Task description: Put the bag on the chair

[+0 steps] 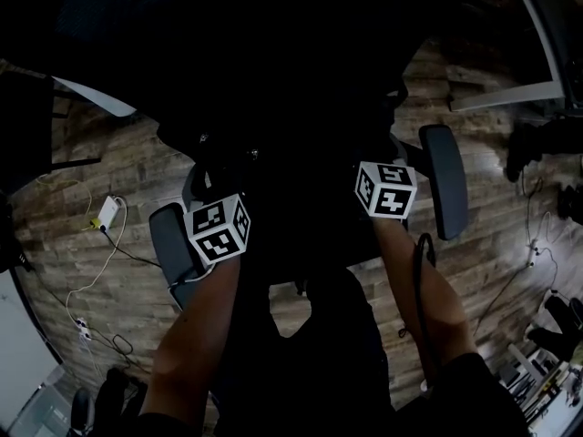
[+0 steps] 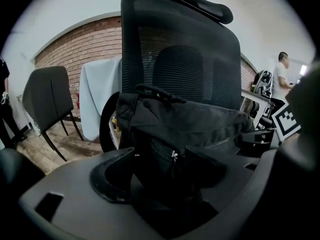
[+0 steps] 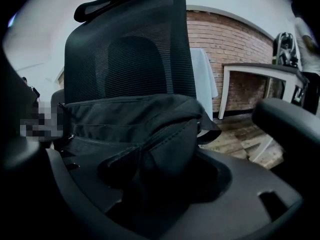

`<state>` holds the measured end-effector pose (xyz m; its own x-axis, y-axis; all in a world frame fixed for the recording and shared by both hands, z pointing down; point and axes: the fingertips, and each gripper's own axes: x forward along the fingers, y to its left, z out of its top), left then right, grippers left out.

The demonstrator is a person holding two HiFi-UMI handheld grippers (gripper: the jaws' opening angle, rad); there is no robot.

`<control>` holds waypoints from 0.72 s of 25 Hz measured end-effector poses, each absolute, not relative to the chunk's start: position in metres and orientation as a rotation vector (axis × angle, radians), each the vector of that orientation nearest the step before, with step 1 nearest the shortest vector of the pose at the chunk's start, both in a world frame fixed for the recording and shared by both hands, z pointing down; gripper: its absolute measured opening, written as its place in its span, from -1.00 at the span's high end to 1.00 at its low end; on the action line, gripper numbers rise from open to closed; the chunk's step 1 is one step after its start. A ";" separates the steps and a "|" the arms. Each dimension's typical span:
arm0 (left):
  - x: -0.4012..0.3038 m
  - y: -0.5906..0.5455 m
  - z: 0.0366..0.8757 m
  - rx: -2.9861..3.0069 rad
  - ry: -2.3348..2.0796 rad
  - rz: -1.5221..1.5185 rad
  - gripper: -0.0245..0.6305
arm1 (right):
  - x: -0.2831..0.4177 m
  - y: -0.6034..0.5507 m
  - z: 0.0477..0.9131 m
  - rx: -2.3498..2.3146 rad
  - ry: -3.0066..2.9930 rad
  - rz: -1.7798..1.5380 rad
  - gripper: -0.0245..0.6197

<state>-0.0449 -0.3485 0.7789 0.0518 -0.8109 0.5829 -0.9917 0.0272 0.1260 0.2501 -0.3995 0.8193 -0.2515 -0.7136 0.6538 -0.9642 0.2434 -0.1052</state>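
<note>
Bare forearms fill the lower part of the head view, the left forearm [image 1: 196, 335] at lower left and the right forearm [image 1: 435, 309] at lower right. Each leads up to a marker cube, one left of centre [image 1: 217, 228] and one right of centre [image 1: 385, 189]. Beyond the cubes that view is too dark to read.

In its own view, the left gripper [image 2: 159, 171] has its jaws standing wide apart. The zipped front of the black bag [image 2: 185, 121] sits in the gap, and neither pad presses on it. The right gripper [image 3: 165, 176] also has its jaws spread. A bulging end of the bag [image 3: 130, 121] lies between them, loose and unclamped.

The bag rests upright in the chair [image 2: 180, 44], its back against the mesh backrest [image 3: 130, 49]. It fills the middle of both gripper views. The seat beneath it is hidden by the gripper bodies. A headrest [image 2: 200, 1] caps the backrest at the top of the frame. From the head view, a grey armrest [image 1: 173, 244] shows beside the left cube and another armrest [image 1: 444, 180] right of the right cube, over a wooden floor [image 1: 100, 171] with a white cable [image 1: 100, 253] at the left.

Farther back stand a dark side chair [image 2: 47, 96] at the left, a pale cloth [image 2: 100, 99], a brick wall [image 2: 80, 44], a white table [image 3: 260, 74] and a person [image 2: 280, 76] at the far right.
</note>
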 end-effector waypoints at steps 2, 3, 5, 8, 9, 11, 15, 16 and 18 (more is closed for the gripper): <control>-0.043 -0.345 0.772 1.845 -1.821 0.478 -0.05 | 0.253 -0.394 0.816 1.528 -2.042 0.703 0.02; -0.042 -0.343 0.767 1.859 -1.824 0.483 -0.05 | 0.255 -0.391 0.815 1.528 -2.045 0.711 0.02; -0.039 -0.339 0.758 1.877 -1.823 0.478 -0.05 | 0.256 -0.385 0.810 1.526 -2.053 0.727 0.02; -0.035 -0.334 0.745 1.877 -1.822 0.447 -0.05 | 0.258 -0.376 0.801 1.532 -2.057 0.744 0.02; -0.034 -0.332 0.741 1.875 -1.820 0.436 -0.05 | 0.259 -0.373 0.798 1.534 -2.058 0.754 0.02; -0.028 -0.330 0.730 1.887 -1.809 0.412 -0.05 | 0.259 -0.367 0.790 1.533 -2.065 0.768 0.02; -0.012 -0.324 0.704 1.945 -1.783 0.392 -0.04 | 0.253 -0.355 0.765 1.497 -2.107 0.735 0.05; -0.009 -0.323 0.697 1.952 -1.774 0.382 -0.04 | 0.252 -0.352 0.757 1.492 -2.120 0.736 0.06; -0.003 -0.320 0.682 1.962 -1.763 0.360 -0.04 | 0.250 -0.349 0.740 1.486 -2.150 0.747 0.15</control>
